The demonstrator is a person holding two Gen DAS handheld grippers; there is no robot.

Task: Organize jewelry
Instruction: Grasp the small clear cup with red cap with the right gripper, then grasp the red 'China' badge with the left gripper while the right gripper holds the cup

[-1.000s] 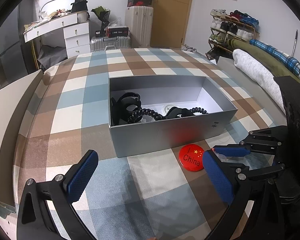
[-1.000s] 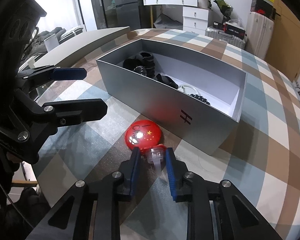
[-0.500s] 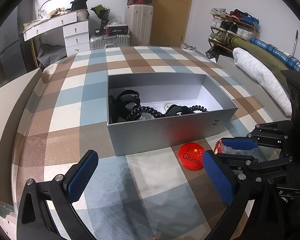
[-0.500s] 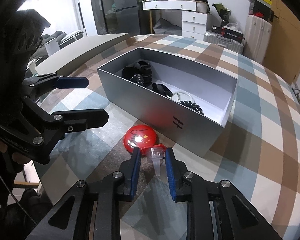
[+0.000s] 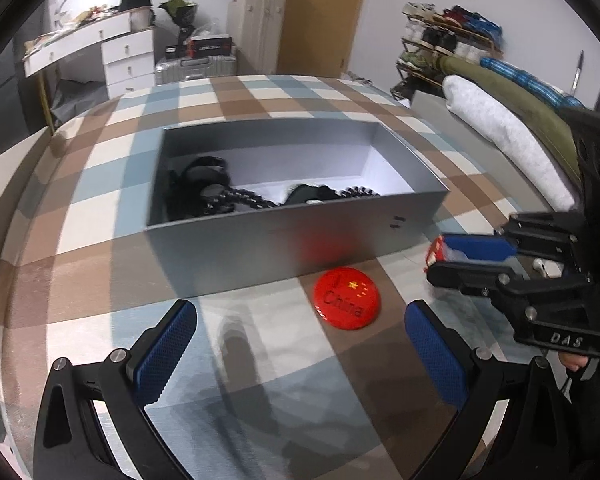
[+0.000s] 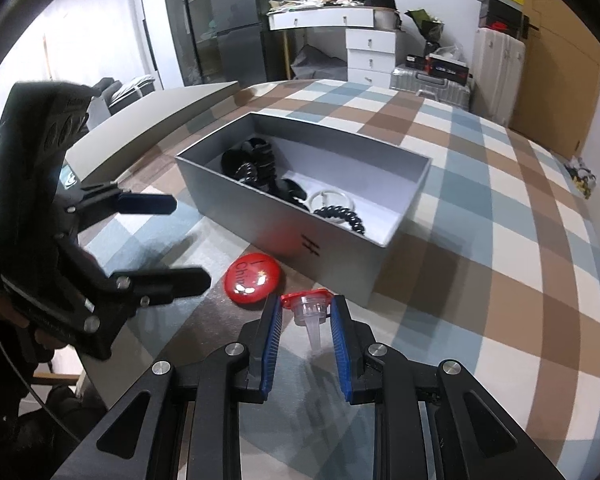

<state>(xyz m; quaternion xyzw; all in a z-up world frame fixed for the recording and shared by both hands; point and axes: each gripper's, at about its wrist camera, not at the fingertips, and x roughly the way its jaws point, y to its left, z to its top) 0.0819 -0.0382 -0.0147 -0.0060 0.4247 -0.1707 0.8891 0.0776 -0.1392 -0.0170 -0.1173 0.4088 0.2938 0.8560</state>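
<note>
Transfer step: right hand-held gripper (image 6: pixel 305 322) is pinching a red-topped clear trinket (image 6: pixel 309 309) low centre, lifted beside the grey box (image 6: pixel 352 248) (black beads inside). Left hand-held gripper (image 5: pixel 300 354) is hanging wide open, holding nothing. Next: carrying over the rim, releasing.

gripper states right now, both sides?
Left gripper: open, holding nothing.
Right gripper: closed on a small red-and-clear plastic piece.
</note>
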